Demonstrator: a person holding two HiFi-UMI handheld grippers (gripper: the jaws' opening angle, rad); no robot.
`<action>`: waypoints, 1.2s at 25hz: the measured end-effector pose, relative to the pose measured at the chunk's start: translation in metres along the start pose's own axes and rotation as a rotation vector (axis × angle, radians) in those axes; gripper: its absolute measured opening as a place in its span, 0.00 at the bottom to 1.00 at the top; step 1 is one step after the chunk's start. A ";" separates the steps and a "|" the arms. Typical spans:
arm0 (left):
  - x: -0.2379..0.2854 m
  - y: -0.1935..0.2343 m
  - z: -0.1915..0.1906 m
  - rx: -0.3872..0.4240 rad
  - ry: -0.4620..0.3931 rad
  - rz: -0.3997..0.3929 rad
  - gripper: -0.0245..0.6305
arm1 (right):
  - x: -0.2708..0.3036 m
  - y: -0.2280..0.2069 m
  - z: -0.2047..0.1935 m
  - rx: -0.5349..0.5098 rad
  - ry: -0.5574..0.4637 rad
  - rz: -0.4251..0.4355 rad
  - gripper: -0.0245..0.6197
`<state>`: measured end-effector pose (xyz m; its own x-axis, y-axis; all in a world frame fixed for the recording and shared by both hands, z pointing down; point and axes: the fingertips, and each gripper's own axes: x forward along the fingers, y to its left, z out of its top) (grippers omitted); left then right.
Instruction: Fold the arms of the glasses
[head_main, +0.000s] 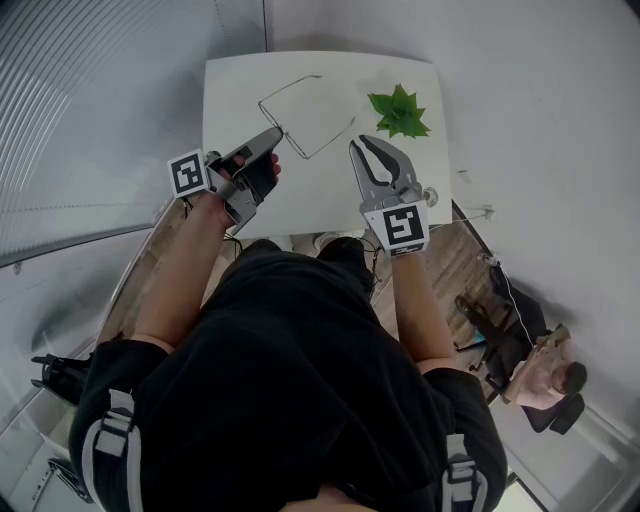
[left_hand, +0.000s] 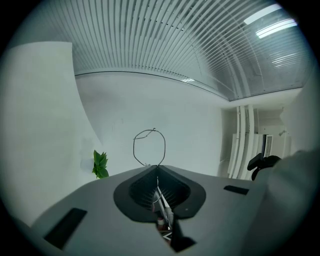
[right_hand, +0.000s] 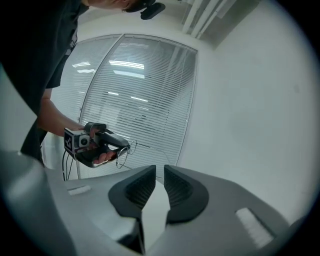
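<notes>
Right fingers (head_main: 392, 157) near glasses (left_hand: 154, 130), plant (head_main: 400, 112) beyond

Table (head_main: 240, 90) ahead of the wearer. Plant (head_main: 400, 112) on its far right part. Glasses (head_main: 298, 143) above the table's middle, left of the plant and apart from it, one end between the closed jaws of the left gripper (head_main: 275, 133), which reaches in from the near left edge. Right gripper (head_main: 358, 141) over the near right part, just right of the glasses, nearer than the plant, nothing between its jaws. Second person (head_main: 545, 385) beyond the table's right side.
</notes>
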<state>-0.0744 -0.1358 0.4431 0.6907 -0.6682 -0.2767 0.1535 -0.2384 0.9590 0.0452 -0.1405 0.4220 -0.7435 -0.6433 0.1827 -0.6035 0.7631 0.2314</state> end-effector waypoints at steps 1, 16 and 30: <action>0.000 0.000 0.000 0.000 0.001 -0.001 0.05 | 0.001 -0.001 -0.002 -0.013 0.010 -0.001 0.14; 0.001 -0.003 -0.001 -0.015 0.006 -0.011 0.05 | 0.020 -0.013 -0.044 -0.336 0.258 -0.071 0.16; 0.001 -0.004 -0.007 -0.035 0.027 -0.020 0.05 | 0.032 -0.016 -0.060 -0.505 0.336 -0.106 0.15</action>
<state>-0.0691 -0.1308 0.4389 0.7062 -0.6437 -0.2948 0.1923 -0.2264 0.9549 0.0478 -0.1772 0.4813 -0.5057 -0.7613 0.4057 -0.3969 0.6229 0.6741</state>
